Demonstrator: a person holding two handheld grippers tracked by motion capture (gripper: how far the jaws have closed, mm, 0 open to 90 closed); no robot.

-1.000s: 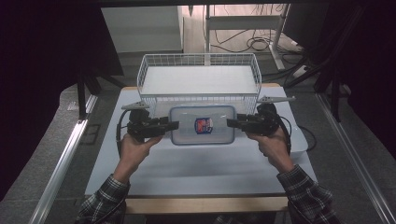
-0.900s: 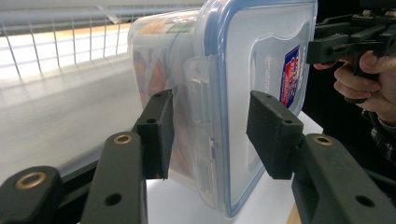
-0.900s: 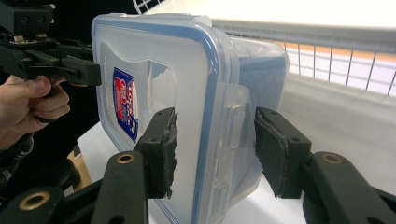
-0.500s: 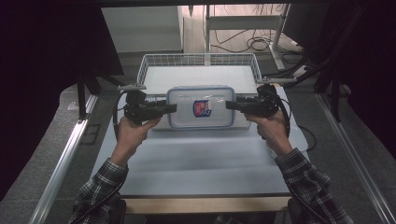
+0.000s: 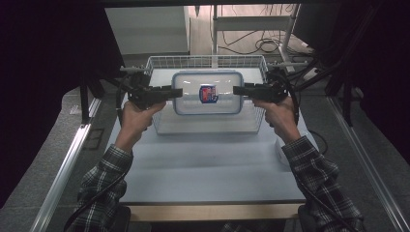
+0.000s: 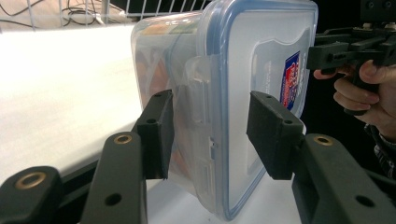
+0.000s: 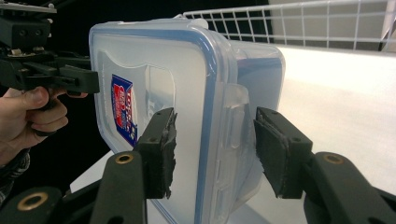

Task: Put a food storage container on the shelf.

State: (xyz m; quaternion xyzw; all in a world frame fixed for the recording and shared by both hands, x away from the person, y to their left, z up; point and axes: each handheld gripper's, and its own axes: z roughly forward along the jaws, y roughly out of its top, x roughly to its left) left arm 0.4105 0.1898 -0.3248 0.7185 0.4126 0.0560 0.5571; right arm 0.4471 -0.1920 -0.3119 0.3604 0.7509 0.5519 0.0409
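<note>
Overhead, clear lidded container (image 5: 208, 93) hangs above the wire basket (image 5: 159, 63), left tool (image 5: 176, 92) and right tool (image 5: 238, 90) each clamped on an end.

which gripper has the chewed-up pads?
The right gripper: its pads have ragged, torn edges where they clamp the lidded container. The left gripper has smooth, clean-edged ones.

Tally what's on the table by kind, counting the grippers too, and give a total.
Clear plastic food container with blue-rimmed lid: 1
White wire basket: 1
Black two-jaw grippers, left and right: 2
Total: 4
</note>
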